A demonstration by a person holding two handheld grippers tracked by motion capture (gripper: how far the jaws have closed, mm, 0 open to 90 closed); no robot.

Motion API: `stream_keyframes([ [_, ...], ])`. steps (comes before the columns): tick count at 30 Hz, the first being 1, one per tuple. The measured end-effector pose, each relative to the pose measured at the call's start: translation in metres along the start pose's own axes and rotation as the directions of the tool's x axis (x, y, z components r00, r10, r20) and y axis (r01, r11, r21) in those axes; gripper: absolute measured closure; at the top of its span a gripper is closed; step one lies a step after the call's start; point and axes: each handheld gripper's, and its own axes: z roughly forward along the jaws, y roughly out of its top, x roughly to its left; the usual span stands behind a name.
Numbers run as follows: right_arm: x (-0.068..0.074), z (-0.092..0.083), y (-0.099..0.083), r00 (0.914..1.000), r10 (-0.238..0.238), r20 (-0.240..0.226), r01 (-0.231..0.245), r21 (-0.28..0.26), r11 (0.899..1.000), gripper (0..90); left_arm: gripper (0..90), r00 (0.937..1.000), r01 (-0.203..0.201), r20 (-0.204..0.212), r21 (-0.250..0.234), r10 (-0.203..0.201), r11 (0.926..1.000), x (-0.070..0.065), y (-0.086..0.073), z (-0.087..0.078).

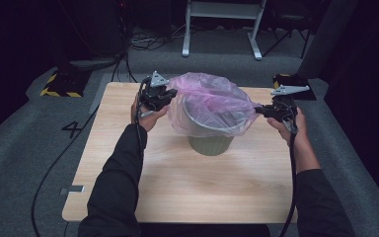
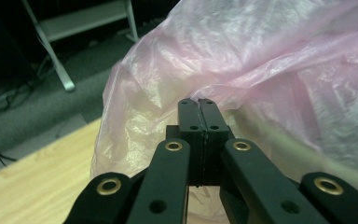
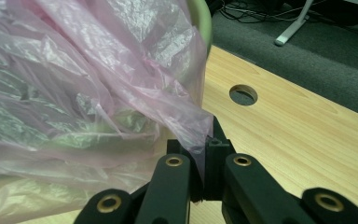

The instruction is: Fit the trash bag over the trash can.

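A pale green bin point(image 1: 209, 143) stands in the middle of the wooden table point(image 1: 187, 192), draped with a thin pink plastic bag point(image 1: 212, 101). My left gripper point(image 1: 170, 94) is at the bag's left side, jaws pressed together with the film point(image 2: 270, 60) bunching at their tips point(image 2: 198, 101). At the bag's right side, my right gripper point(image 1: 259, 109) is shut on a pinch of the film point(image 3: 74, 84), which runs down into its jaws point(image 3: 209, 140). A taut pink fold spans from one gripper to the other across the bin's mouth. The bin's green rim point(image 3: 205, 23) peeks out above the bag.
A round cable hole point(image 3: 243, 94) is cut in the table behind the bin, on the right. Behind the table, a white desk frame point(image 1: 222, 24) stands on grey carpet with loose cables. A yellow-and-black striped block point(image 1: 59, 86) lies off the far left corner.
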Motion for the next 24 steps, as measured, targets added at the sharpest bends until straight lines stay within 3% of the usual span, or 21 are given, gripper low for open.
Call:
stream_keyframes([
  [3,-0.001,0.007,-0.007,0.9997,-0.026,0.000,0.026,-0.030,0.999,90.0,89.7,0.9999,0.011,0.001,0.034,-0.011,0.9994,0.004,-0.005,0.012],
  [6,0.000,0.013,-0.012,0.9991,-0.042,0.011,0.042,-0.058,0.997,90.0,89.8,0.9993,0.027,0.025,0.037,-0.028,0.9989,0.004,-0.009,0.019],
  [11,0.000,0.022,-0.021,0.9996,-0.021,-0.017,0.020,-0.100,0.995,90.0,89.9,0.9945,0.033,0.098,0.044,-0.037,0.9985,-0.003,-0.014,0.029],
  [18,0.004,0.023,-0.026,0.9974,-0.016,-0.070,0.006,-0.138,0.990,90.0,89.9,0.9876,0.034,0.152,0.038,-0.039,0.9987,-0.004,-0.021,0.028],
  [19,0.005,0.023,-0.026,0.9972,-0.020,-0.072,0.010,-0.137,0.990,90.0,89.9,0.9837,0.032,0.176,0.034,-0.038,0.9989,-0.006,-0.023,0.025],
  [24,0.010,0.018,-0.032,0.9938,-0.027,-0.108,0.010,-0.149,0.989,90.0,89.9,0.9807,-0.003,0.196,0.017,0.000,0.9998,-0.013,-0.034,0.012],
])
